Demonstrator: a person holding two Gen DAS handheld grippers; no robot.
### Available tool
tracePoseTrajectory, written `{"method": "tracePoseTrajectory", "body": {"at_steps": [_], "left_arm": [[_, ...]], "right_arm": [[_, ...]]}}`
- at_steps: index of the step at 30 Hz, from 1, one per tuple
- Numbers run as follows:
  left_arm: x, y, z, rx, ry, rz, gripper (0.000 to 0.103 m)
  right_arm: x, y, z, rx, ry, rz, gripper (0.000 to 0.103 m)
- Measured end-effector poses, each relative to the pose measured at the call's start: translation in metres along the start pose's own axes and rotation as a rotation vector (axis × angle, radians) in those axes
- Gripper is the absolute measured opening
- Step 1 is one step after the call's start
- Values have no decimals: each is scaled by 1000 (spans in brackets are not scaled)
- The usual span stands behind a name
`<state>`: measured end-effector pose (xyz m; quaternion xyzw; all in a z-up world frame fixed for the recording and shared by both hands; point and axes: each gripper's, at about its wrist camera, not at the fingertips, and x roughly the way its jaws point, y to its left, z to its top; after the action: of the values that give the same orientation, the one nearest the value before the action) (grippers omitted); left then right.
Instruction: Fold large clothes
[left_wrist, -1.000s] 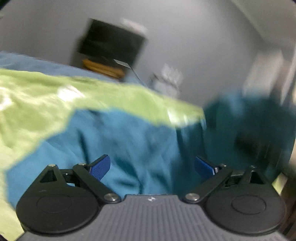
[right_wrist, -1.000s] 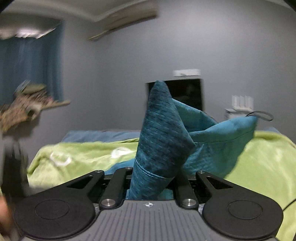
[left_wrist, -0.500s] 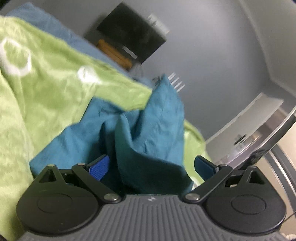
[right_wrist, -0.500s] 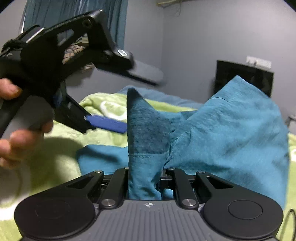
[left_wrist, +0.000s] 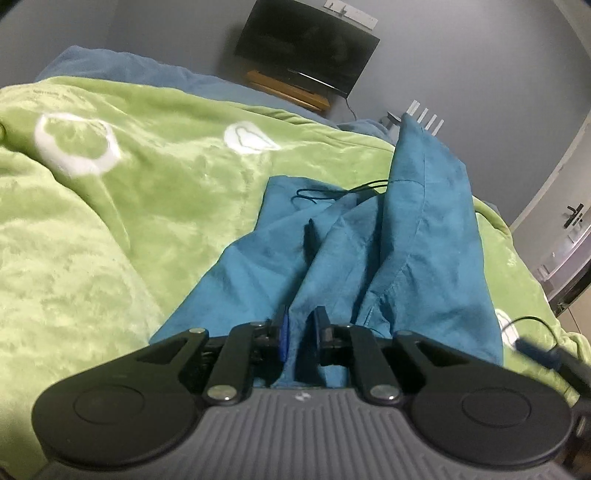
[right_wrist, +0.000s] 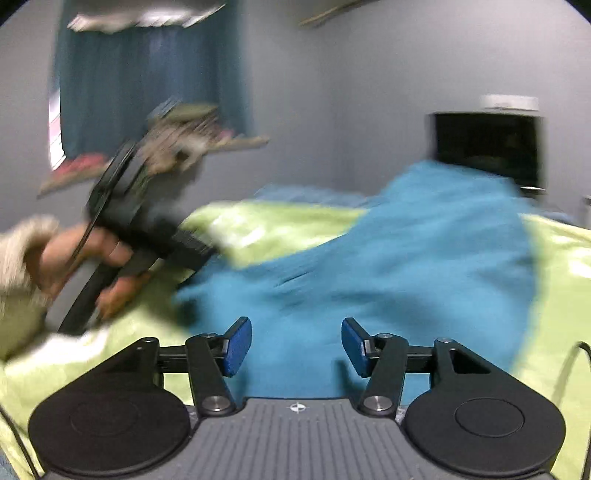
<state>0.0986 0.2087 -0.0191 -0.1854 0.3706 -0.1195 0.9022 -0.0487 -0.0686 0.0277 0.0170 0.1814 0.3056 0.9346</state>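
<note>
A large teal garment (left_wrist: 406, 240) lies bunched on a green blanket (left_wrist: 129, 203), with one fold standing up at the back. My left gripper (left_wrist: 301, 336) is shut on the garment's near edge, and cloth fills the gap between its blue pads. In the blurred right wrist view, the right gripper (right_wrist: 295, 347) has its jaws opening. Its pads (right_wrist: 238, 347) stand apart, touching nothing, and the teal garment (right_wrist: 388, 266) lies beyond them. A hand with a pale cuff holds the left gripper (right_wrist: 147, 236) at the cloth's left edge.
A black screen (left_wrist: 306, 48) hangs on the grey wall over a wooden shelf (left_wrist: 288, 90). A thin black cable (left_wrist: 332, 194) lies across the garment. A door (left_wrist: 554, 184) stands at the right. A blue curtain (right_wrist: 147, 74) covers the window.
The left gripper came down and closed on the garment's near edge. The right gripper let go of the fold it held and drew back. The raised cloth has sagged onto the blanket.
</note>
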Motion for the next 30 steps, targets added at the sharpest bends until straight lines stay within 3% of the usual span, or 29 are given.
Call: {"method": "tracePoseTrajectory", "body": {"at_steps": [3,6,7,8,9,13,16,18,20,21,24,28,30], "left_arm": [[-9,-4,0,20,-22,26,13],[-28,-11,1,30,-137,-17,42],[-34,-14,1,33,-169,-37,58],[-37,-18,1,41,-188,-61,67],[-39,-22,1,57,-186,-94,68],[-25,-33,-2,126,-37,-171,68],[-8,-35,-9,166,91,-138,68],[0,-33,-12,171,145,-113,65],[1,-34,-14,198,159,-98,10],[-3,-34,-14,204,148,-107,9],[-18,-28,-10,174,87,-127,3],[-43,-2,0,83,42,-105,3],[-47,9,-1,62,56,-81,3]], "right_arm": [[-13,-36,2,85,-16,-141,55],[-6,-69,-6,159,31,-293,51],[-7,-79,-12,191,46,-321,50],[-6,-89,-18,231,62,-340,49],[-11,-99,-24,271,77,-343,49],[6,-112,-43,360,116,-338,48],[10,-118,-47,371,125,-311,48],[18,-123,-45,377,119,-306,48],[18,-131,-46,398,115,-306,48],[19,-133,-47,413,113,-301,48],[24,-132,-41,420,106,-275,33],[48,-111,-23,304,109,-268,18],[62,-97,-15,227,118,-286,17]]}}
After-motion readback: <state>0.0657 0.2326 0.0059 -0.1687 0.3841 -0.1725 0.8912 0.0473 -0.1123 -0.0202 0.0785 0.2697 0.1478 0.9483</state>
